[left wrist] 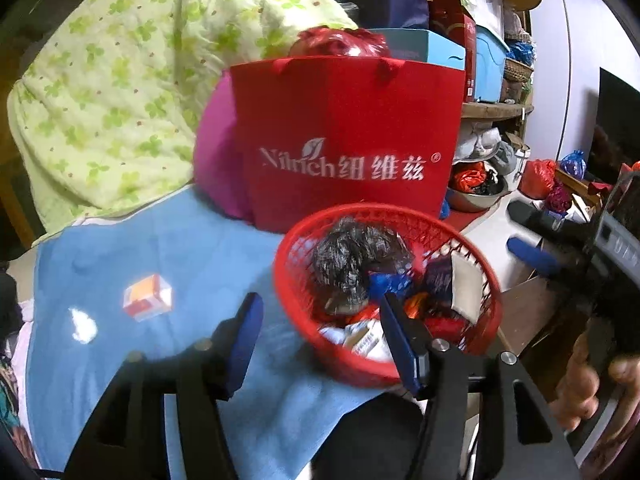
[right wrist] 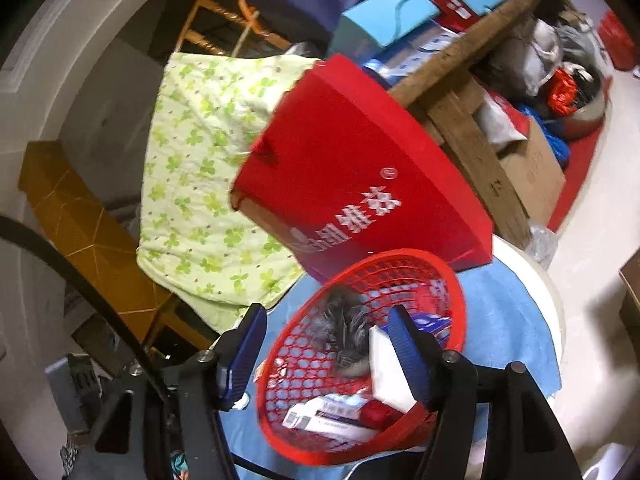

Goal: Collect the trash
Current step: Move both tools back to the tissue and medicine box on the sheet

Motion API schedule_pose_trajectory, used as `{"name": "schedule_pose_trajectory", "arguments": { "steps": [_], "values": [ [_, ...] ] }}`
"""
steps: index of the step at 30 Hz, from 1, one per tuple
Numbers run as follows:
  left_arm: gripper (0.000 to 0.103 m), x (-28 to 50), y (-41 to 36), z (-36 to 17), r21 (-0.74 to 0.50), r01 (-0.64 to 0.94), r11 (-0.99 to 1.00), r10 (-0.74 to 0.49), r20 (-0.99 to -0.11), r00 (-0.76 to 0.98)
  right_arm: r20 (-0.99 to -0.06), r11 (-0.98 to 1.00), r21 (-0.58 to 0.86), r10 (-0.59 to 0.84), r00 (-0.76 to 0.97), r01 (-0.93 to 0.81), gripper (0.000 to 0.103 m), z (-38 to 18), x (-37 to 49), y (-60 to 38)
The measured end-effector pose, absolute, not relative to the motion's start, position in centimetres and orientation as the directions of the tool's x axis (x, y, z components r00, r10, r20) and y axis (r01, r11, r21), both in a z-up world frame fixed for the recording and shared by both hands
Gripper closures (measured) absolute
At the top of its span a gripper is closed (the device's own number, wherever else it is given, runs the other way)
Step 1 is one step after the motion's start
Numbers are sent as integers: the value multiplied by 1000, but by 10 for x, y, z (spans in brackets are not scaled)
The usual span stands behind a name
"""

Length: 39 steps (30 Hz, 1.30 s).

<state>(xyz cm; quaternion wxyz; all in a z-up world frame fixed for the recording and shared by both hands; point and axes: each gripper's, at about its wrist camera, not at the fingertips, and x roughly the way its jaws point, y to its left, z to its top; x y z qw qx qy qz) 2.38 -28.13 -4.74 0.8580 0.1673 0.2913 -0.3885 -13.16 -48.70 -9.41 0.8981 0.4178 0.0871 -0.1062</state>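
A green-patterned quilt (left wrist: 120, 80) lies behind the desk, whose blue cloth (left wrist: 160, 260) carries a red gift bag (left wrist: 344, 140). Just in front of the bag stands a red mesh basket (left wrist: 292, 280) holding wrappers and cartons. 1 small orange-and-white box (left wrist: 147, 297) lies on the cloth, apart from the basket. The left tool (left wrist: 320, 336) and right tool (right wrist: 324, 354) both gape wide, holding nothing.
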Motion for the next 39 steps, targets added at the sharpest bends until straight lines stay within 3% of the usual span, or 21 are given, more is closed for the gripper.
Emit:
{"name": "schedule_pose_trajectory", "arguments": {
  "steps": [5,11,15,20,30,39],
  "values": [
    [39,34,-226,-58,99,708,699,-518,-613,597,-207,709,678,-69,976,194,36,-71,-122,-461],
    [38,74,-136,-77,111,528,842,-361,-611,704,-185,776,628,70,980,64,36,-47,-87,-413],
    [37,106,-81,-96,148,364,919,-203,-615,762,-219,803,595,195,956,-27,33,-42,-45,-371],
    [38,142,-32,-120,99,256,962,-131,-655,744,-295,781,618,339,893,-92,33,-64,23,-330],
    [37,218,-7,-160,55,220,974,-112,-727,677,-520,789,614,397,756,8,33,-162,161,-300],
    [37,331,-26,-173,-32,271,962,-202,-753,627,-489,736,671,348,800,89,33,-195,272,-347]
  ]
}}
